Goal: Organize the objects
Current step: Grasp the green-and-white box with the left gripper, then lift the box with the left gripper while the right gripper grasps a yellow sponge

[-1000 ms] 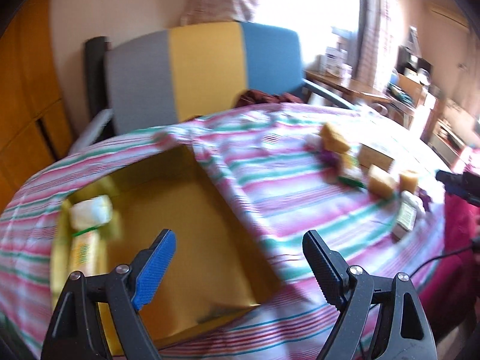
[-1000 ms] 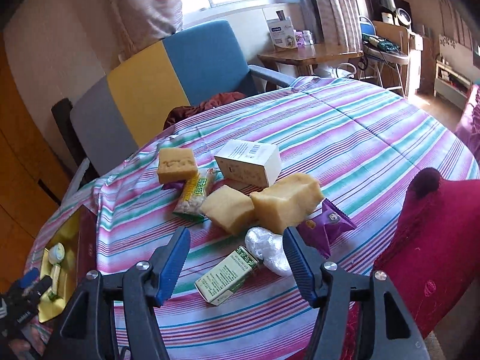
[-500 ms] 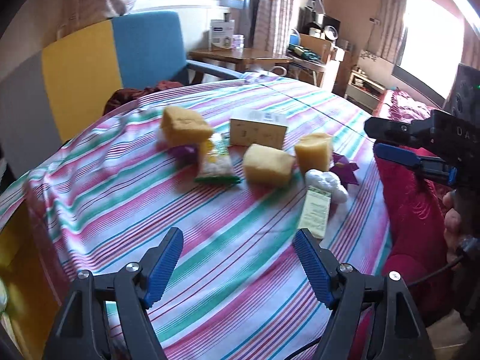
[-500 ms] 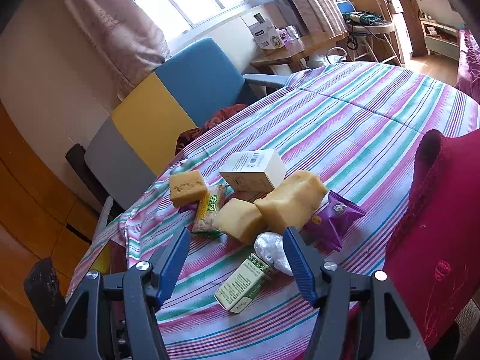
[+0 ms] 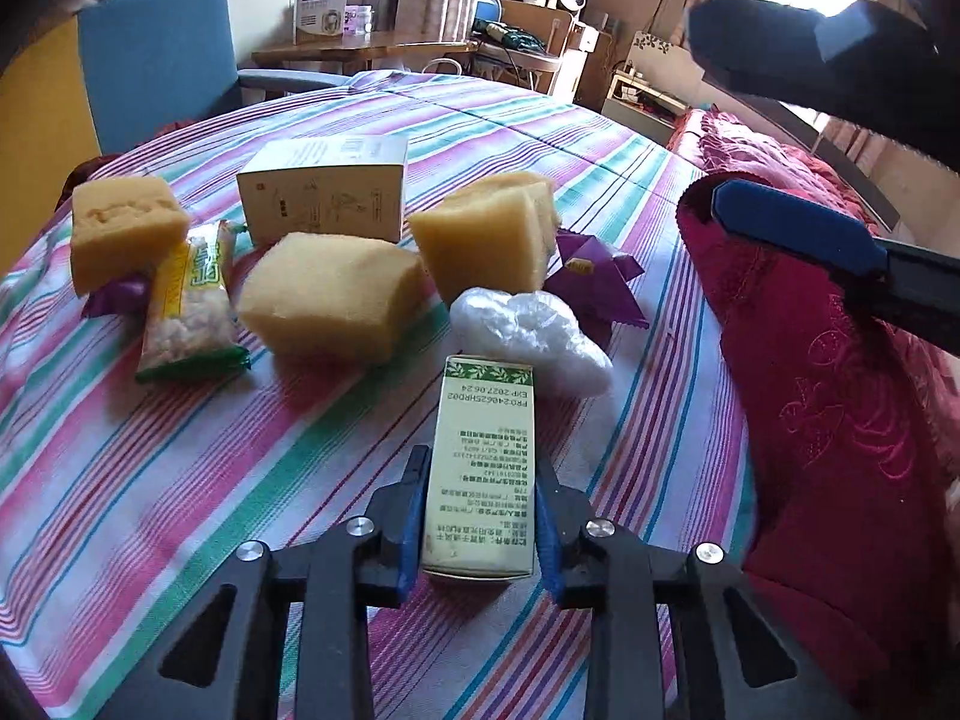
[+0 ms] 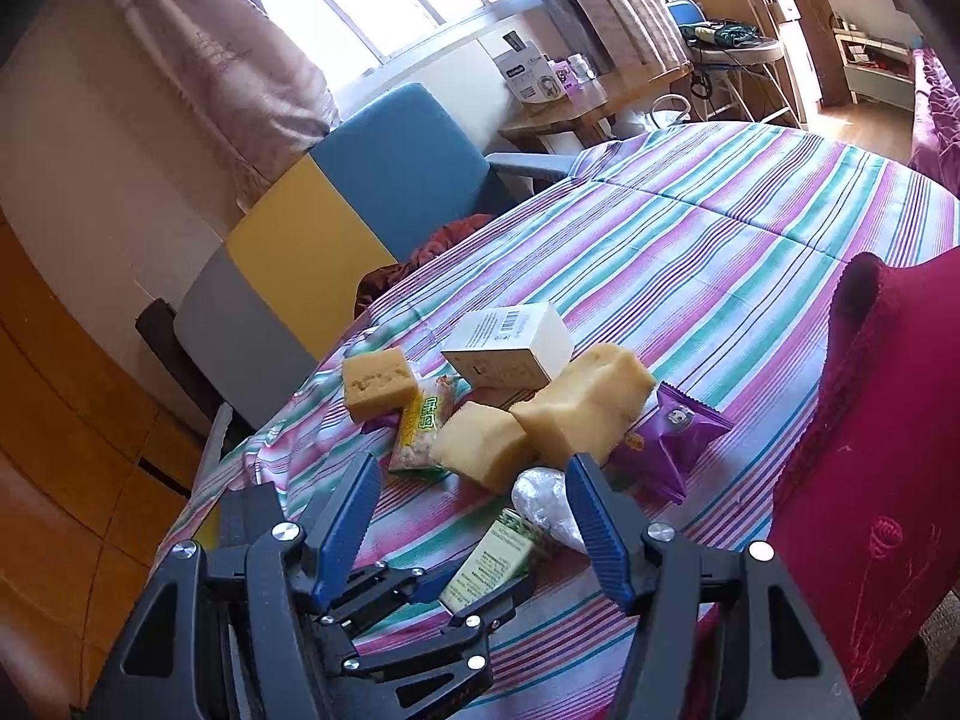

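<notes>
left gripper (image 5: 480, 516): jaws drawn in on the green-and-white carton (image 5: 483, 468), one blue pad on each long side; this reads as a grip on the near half of the box
carton's place: flat on the striped tablecloth (image 5: 180, 480), straight ahead between the left fingers, closest thing to that hand
long axis: runs away from the left gripper along the line it points, so the pads pinch across the narrow width; far end sits just beside the white crumpled bag (image 5: 534, 336)
right gripper (image 6: 474, 516): half open, nothing between its fingers, hanging above and to the right of the pile; the carton (image 6: 489, 564) lies below its fingertips
nearer hand: the left, already on the box; the right is only close by
other things ahead of the left gripper: three yellow sponges (image 5: 330, 300), a snack packet (image 5: 189, 306), a pale box (image 5: 324, 195), a purple wrapper (image 5: 591, 282)
judgement: next move looks like a straight lift, carton kept clear of the bag at its far end
</notes>
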`<state>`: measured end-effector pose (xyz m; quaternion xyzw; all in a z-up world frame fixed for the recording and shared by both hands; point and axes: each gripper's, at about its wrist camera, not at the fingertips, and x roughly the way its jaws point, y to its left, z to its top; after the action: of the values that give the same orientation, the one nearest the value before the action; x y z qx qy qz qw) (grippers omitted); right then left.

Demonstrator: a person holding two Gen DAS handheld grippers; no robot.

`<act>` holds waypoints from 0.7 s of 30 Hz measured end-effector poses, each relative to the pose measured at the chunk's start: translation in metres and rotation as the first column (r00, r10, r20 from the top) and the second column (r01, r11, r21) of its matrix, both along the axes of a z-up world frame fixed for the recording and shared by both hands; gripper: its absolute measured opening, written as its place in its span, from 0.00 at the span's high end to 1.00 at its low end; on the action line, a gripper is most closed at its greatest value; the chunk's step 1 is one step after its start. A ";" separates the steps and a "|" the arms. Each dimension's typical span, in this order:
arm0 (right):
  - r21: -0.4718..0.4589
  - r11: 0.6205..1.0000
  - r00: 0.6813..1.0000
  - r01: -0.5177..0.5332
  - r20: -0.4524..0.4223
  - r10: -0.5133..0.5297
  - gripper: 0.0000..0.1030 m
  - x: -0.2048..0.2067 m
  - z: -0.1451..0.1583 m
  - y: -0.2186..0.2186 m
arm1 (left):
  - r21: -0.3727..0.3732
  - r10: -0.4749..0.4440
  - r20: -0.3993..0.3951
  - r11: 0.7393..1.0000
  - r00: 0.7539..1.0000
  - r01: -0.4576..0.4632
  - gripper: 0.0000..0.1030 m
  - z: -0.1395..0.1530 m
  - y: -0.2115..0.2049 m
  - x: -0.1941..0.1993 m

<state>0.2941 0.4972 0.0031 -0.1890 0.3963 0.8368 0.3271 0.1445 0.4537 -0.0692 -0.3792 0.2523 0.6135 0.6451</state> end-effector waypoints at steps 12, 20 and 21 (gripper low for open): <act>-0.014 1.000 0.996 -0.019 0.083 0.020 0.37 -0.010 -0.002 0.001 | 0.072 0.302 -0.085 0.952 0.950 -0.296 0.70 -0.003 -0.102 -0.056; -0.034 0.999 0.983 -0.042 0.180 0.047 0.37 -0.023 -0.006 0.002 | 0.119 0.337 -0.087 0.938 0.938 -0.326 0.70 -0.011 -0.119 -0.055; -0.037 0.998 0.980 -0.045 0.190 0.051 0.37 -0.024 -0.007 0.002 | 0.121 0.338 -0.084 0.937 0.937 -0.327 0.70 -0.012 -0.120 -0.055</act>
<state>0.2703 0.4989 -0.0038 -0.2831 0.3721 0.8159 0.3403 0.0897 0.3337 -0.0809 -0.3496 0.1847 0.7451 0.5371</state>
